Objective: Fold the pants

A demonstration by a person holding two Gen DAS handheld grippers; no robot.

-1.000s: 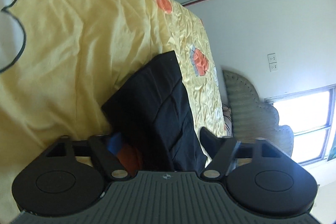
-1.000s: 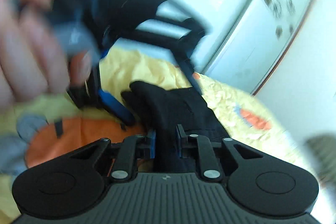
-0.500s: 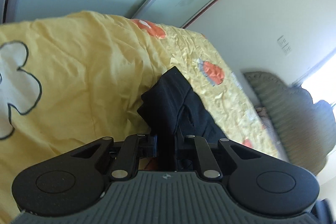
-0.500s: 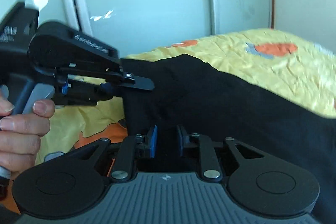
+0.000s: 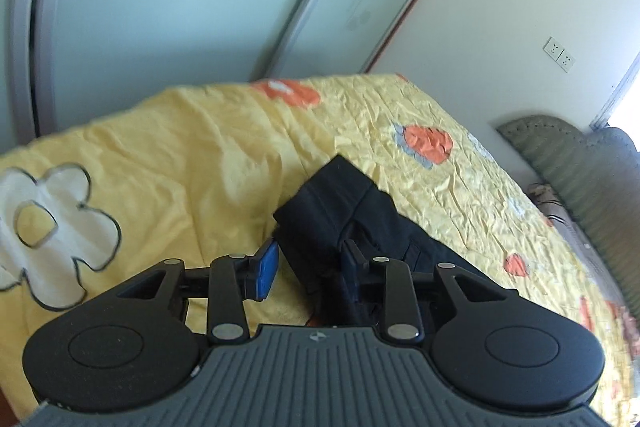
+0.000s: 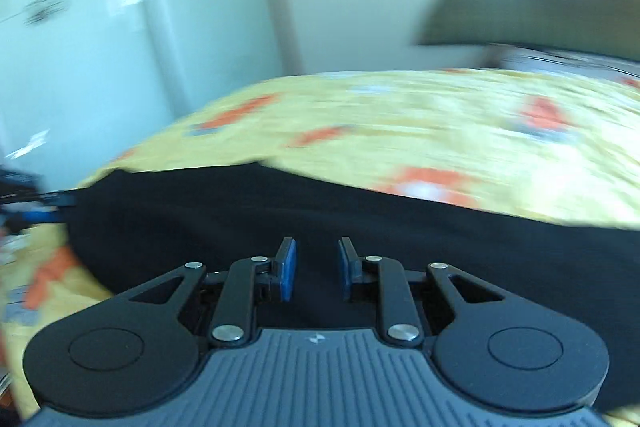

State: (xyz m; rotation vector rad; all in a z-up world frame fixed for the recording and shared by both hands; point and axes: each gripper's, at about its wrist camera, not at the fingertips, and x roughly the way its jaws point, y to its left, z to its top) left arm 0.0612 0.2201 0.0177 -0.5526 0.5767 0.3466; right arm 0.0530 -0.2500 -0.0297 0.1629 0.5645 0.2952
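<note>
Both grippers released | left gripper [image 5: 308, 265] parted over pants [image 5: 340, 203] | right gripper [image 6: 314, 269] part-open, empty

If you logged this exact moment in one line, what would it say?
task: fold pants | left gripper: open | right gripper: open | pants: on bed

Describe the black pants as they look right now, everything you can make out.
The black pants are dark, matte woven cloth, lying folded in layers on the yellow bedspread, with a squared corner pointing away in the left wrist view and a seam or pocket edge showing. The left gripper is open, its pads straddling the near edge. In the blurred right wrist view the pants spread as a broad flat panel under the open right gripper.
</note>
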